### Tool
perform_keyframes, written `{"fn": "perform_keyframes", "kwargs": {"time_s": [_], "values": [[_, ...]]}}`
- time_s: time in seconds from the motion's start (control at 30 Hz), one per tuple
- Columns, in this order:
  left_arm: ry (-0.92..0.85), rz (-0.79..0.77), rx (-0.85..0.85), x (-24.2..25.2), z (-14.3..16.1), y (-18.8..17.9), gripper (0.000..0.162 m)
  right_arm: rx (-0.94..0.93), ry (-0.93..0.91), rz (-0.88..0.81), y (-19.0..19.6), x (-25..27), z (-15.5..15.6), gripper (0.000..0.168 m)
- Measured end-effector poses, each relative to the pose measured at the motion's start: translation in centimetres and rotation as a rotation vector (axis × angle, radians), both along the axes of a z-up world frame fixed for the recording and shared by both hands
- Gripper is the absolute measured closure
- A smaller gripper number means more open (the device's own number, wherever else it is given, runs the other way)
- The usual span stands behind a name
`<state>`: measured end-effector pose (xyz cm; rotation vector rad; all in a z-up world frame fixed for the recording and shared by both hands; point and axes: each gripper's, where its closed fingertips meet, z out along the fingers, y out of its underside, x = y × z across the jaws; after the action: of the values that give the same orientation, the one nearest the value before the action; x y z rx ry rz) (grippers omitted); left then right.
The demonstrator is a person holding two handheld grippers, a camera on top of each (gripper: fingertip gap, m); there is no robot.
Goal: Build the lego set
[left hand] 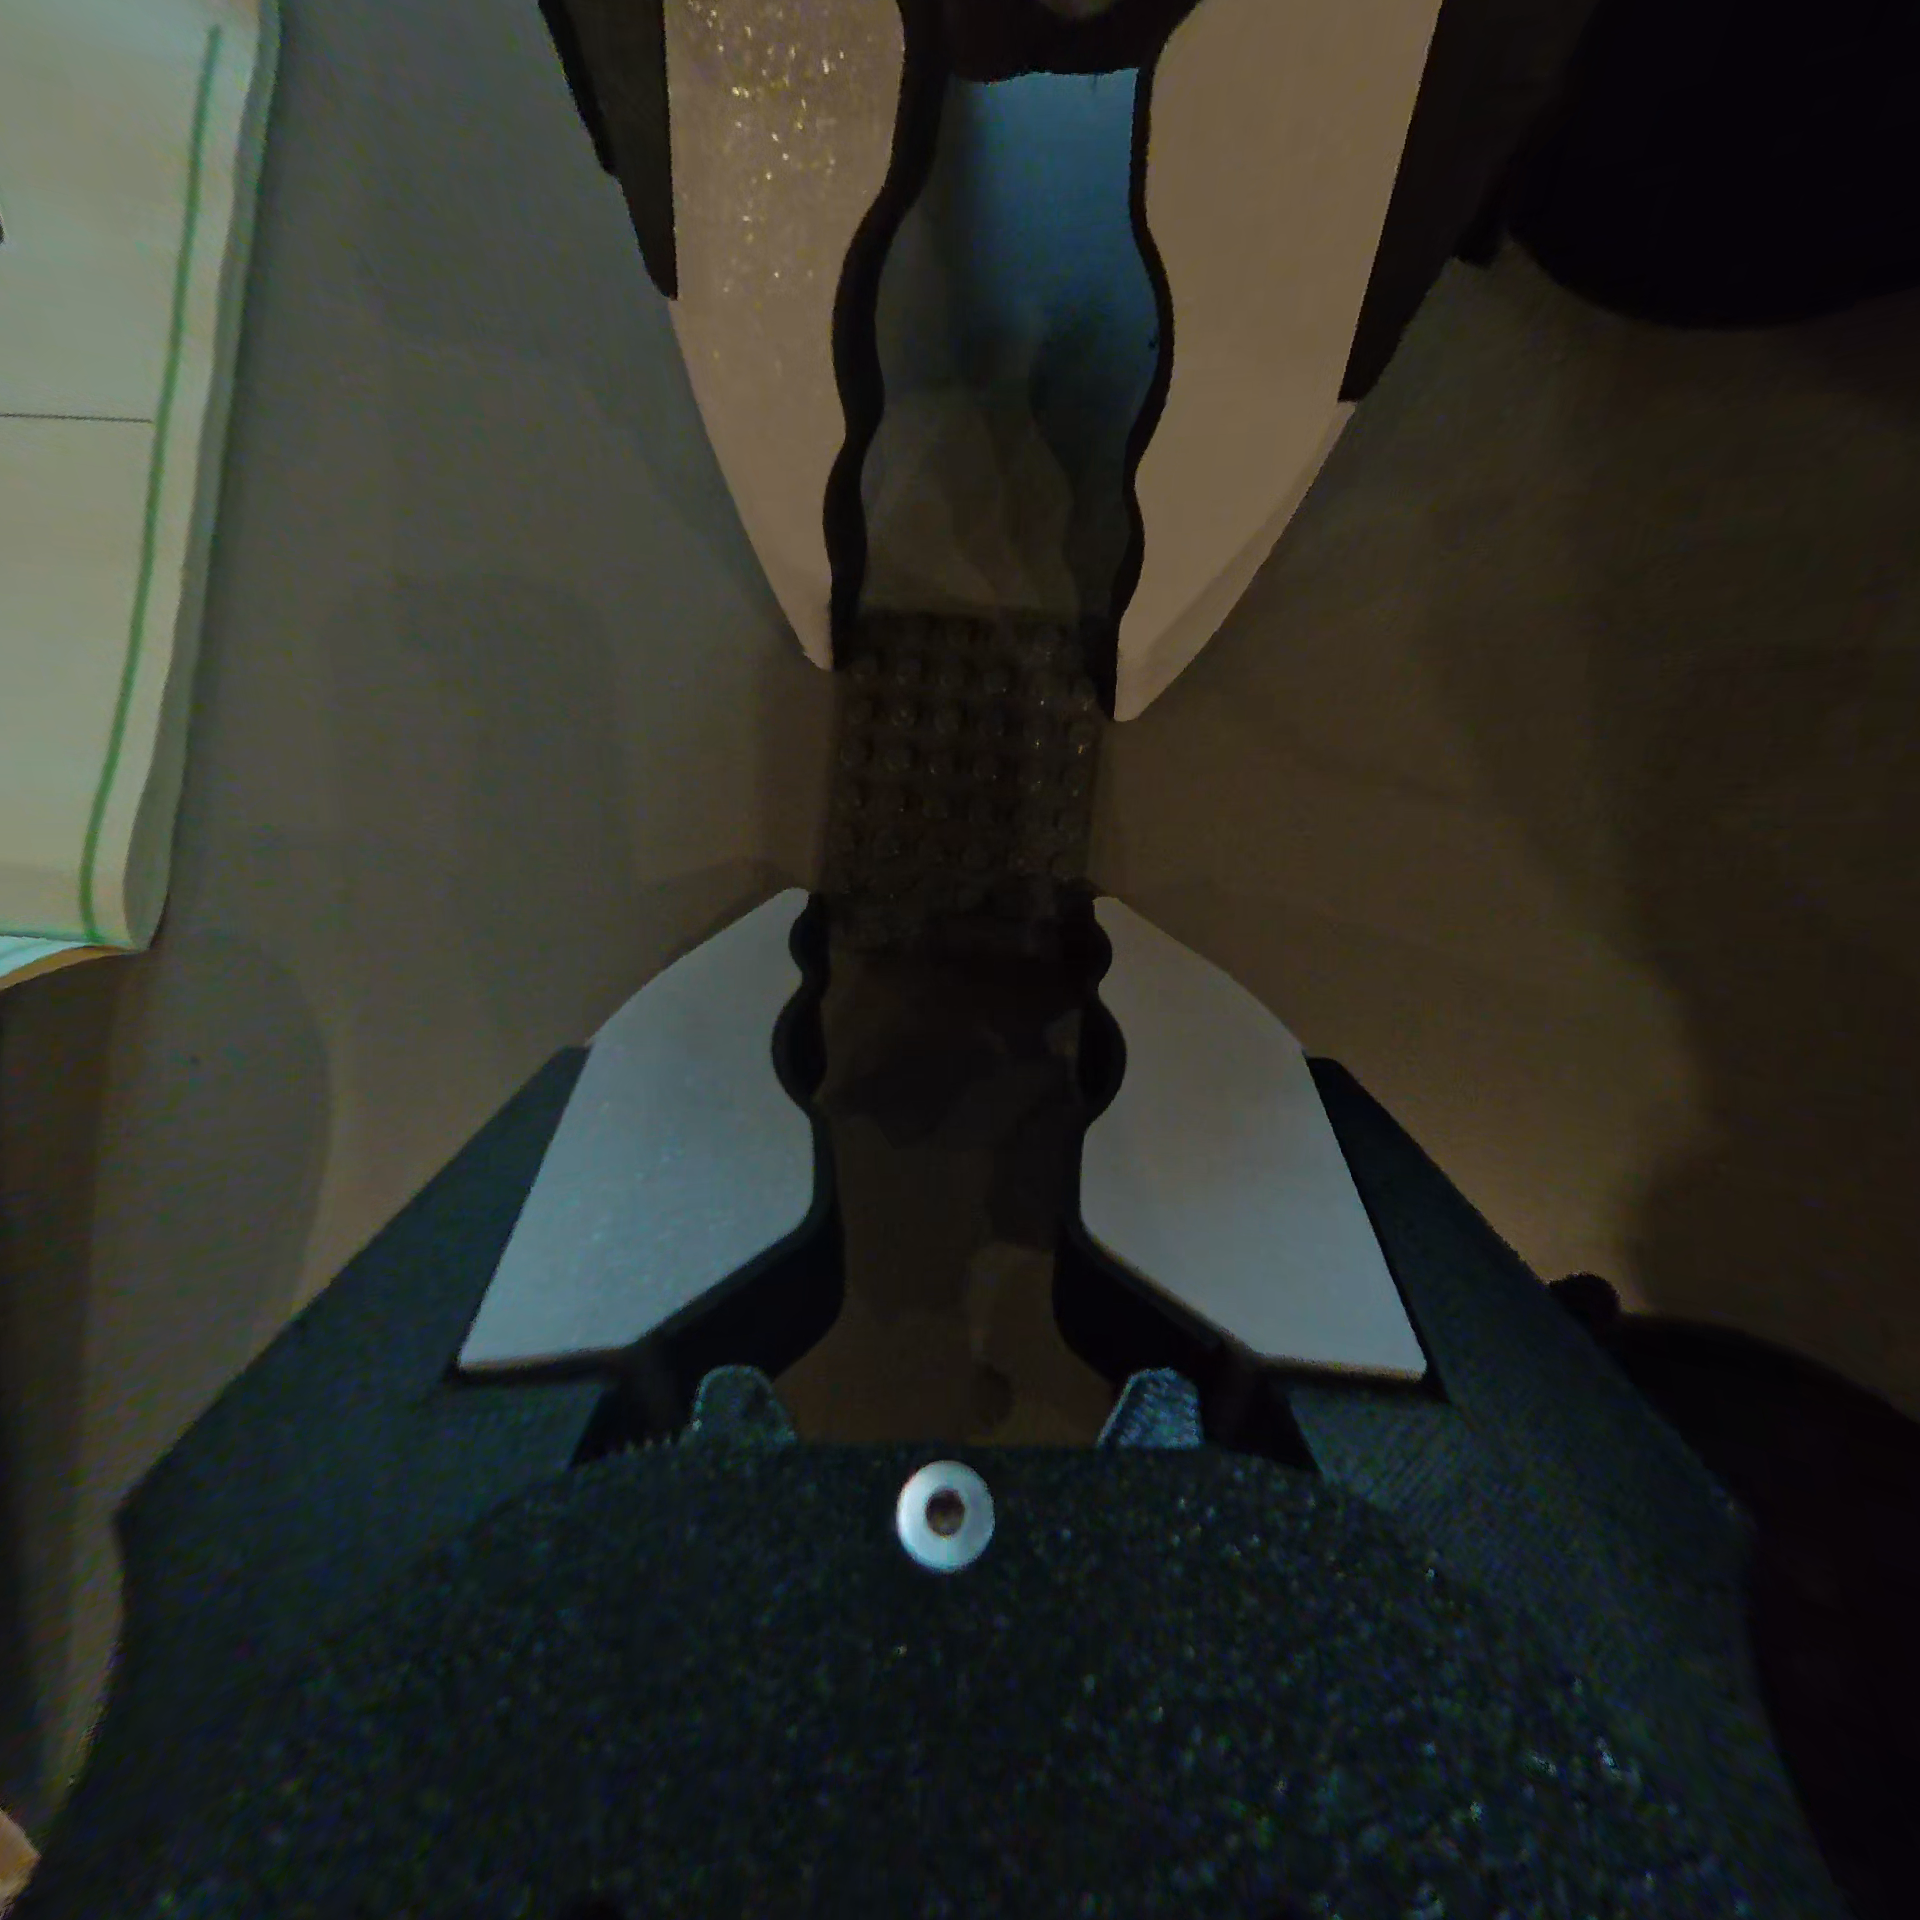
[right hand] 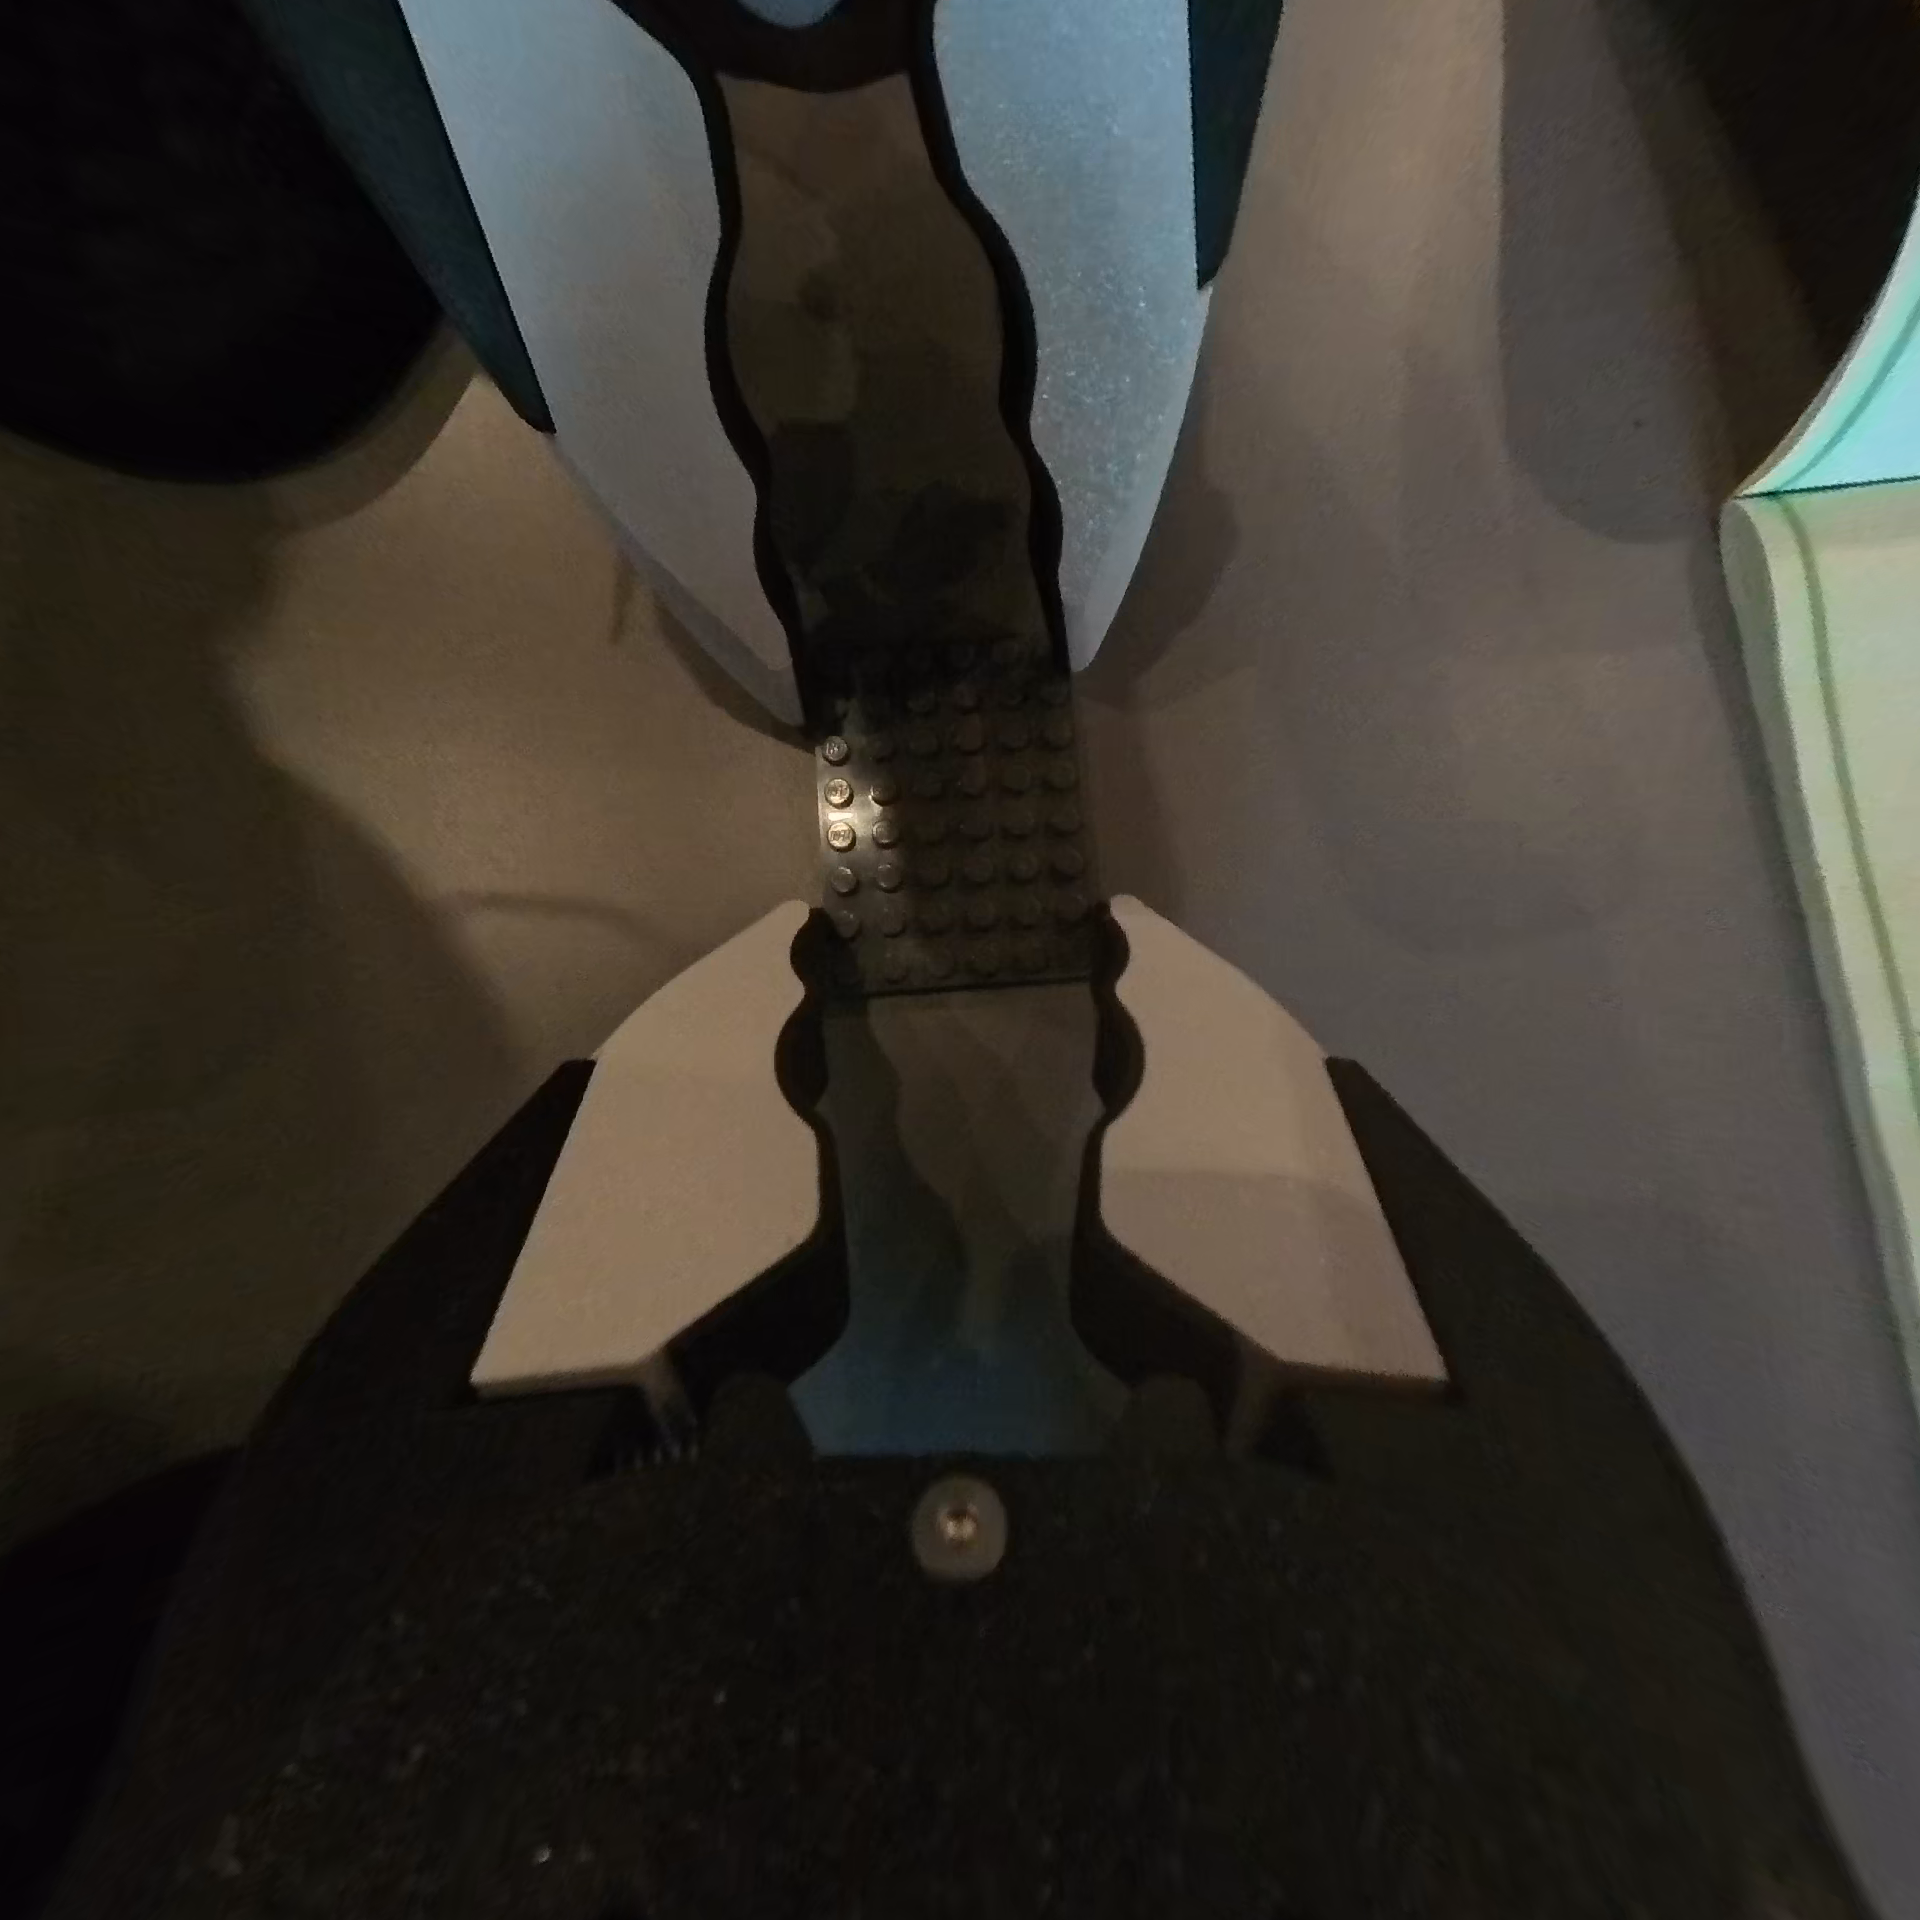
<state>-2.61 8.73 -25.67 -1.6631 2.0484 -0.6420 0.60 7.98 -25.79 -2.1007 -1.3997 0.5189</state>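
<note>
The left gripper [left hand: 951,914] and the right gripper [right hand: 956,925] faced each other. Each pinched one end of a dark studded Lego plate [right hand: 956,821] between its fingers, over a pale tabletop [right hand: 416,727].

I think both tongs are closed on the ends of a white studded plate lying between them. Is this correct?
Not quite: the studded plate is black, not white, as the right wrist view shows most clearly. The rest holds: the left tongs and the right tongs grip it from opposite ends.

Dim warm light, heavy shadows, wide-angle edge distortion, grainy
</note>
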Motion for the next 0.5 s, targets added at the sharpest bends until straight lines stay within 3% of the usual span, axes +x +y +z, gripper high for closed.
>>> {"fn": "perform_keyframes", "kwargs": {"time_s": [0.2, 0.37, 0.43, 0.5], "values": [[-0.018, 0.012, -0.034, -0.5, 0.3, -0.3, 0.103, 0.036, 0.083, -0.020, 0.3, 0.0, 1.4, 0.108], [-0.140, 0.076, -0.052, -1.1, 2.4, -0.6, 0.107, 0.100, 0.174, -0.092, 0.3, 0.5, 4.1, 0.104], [-0.200, 0.115, -0.047, -1.5, 3.4, -0.5, 0.112, 0.130, 0.208, -0.138, 0.3, 0.9, 4.9, 0.109], [-0.286, 0.162, -0.037, -1.9, 4.7, -0.3, 0.124, 0.167, 0.261, -0.178, 0.3, 1.1, 5.6, 0.128]]}}
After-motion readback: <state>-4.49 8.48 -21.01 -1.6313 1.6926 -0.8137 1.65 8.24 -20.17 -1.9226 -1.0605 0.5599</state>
